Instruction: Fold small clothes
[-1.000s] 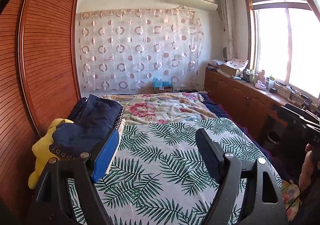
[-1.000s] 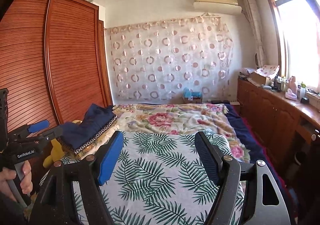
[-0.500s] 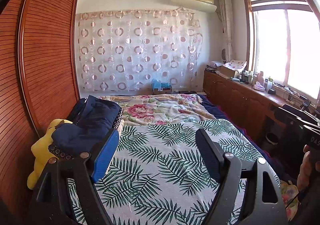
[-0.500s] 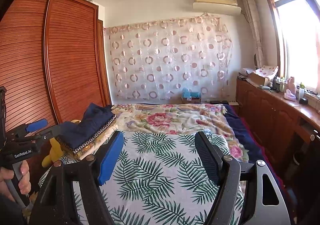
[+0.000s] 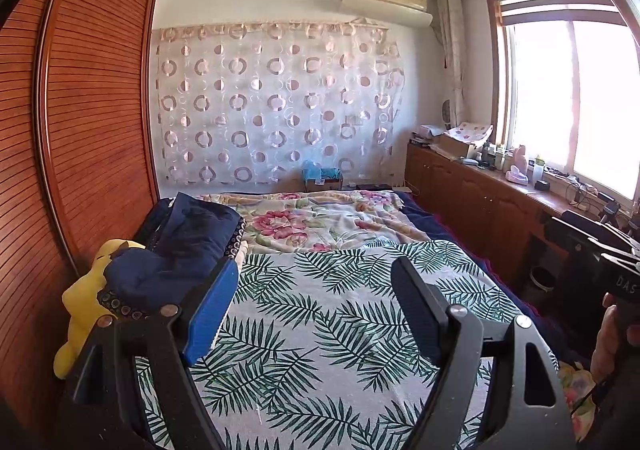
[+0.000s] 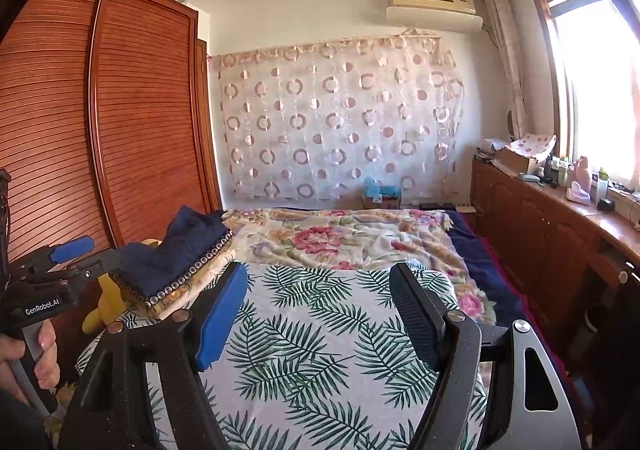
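Observation:
A pile of dark navy clothes (image 5: 188, 246) lies at the left side of the bed, on a trimmed cloth; it also shows in the right wrist view (image 6: 180, 250). My left gripper (image 5: 316, 290) is open and empty, held above the palm-leaf sheet (image 5: 320, 314), to the right of the pile. My right gripper (image 6: 320, 298) is open and empty above the same sheet (image 6: 312, 334). The left gripper's body (image 6: 52, 282) shows at the left edge of the right wrist view.
A yellow plush toy (image 5: 84, 298) sits beside the pile against the wooden wardrobe (image 5: 80, 130). A floral blanket (image 5: 320, 218) covers the far half of the bed. A wooden cabinet (image 5: 480, 202) with clutter runs along the right wall under the window.
Both views have tilted up slightly, so the bed sits a little lower in the frames. Both grippers stay open and empty.

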A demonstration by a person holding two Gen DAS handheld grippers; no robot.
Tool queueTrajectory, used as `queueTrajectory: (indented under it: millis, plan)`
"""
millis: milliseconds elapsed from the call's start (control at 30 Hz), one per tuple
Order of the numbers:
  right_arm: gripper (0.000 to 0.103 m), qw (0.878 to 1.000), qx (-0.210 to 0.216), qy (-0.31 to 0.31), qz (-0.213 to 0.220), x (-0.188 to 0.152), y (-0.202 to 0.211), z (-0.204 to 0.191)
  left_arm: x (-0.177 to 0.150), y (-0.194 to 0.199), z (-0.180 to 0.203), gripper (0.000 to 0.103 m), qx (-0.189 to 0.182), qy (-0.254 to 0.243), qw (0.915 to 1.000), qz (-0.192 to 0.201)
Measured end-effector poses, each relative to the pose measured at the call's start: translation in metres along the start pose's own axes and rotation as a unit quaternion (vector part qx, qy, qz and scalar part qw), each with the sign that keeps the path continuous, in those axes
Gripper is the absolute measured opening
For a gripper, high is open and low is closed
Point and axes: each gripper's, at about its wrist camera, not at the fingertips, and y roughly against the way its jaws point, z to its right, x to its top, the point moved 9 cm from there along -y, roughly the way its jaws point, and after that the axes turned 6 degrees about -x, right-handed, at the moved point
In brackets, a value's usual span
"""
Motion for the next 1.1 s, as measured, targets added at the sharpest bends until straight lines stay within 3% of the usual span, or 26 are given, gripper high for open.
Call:
queueTrajectory:
  millis: [1100]
  plan:
    - [0.075,1.0,0.001,0.0,0.001,-0.0004,-0.0038,0.0053,0.0005,0.0029,0.0015,0.079,-0.001,0.0,1.0,0.002]
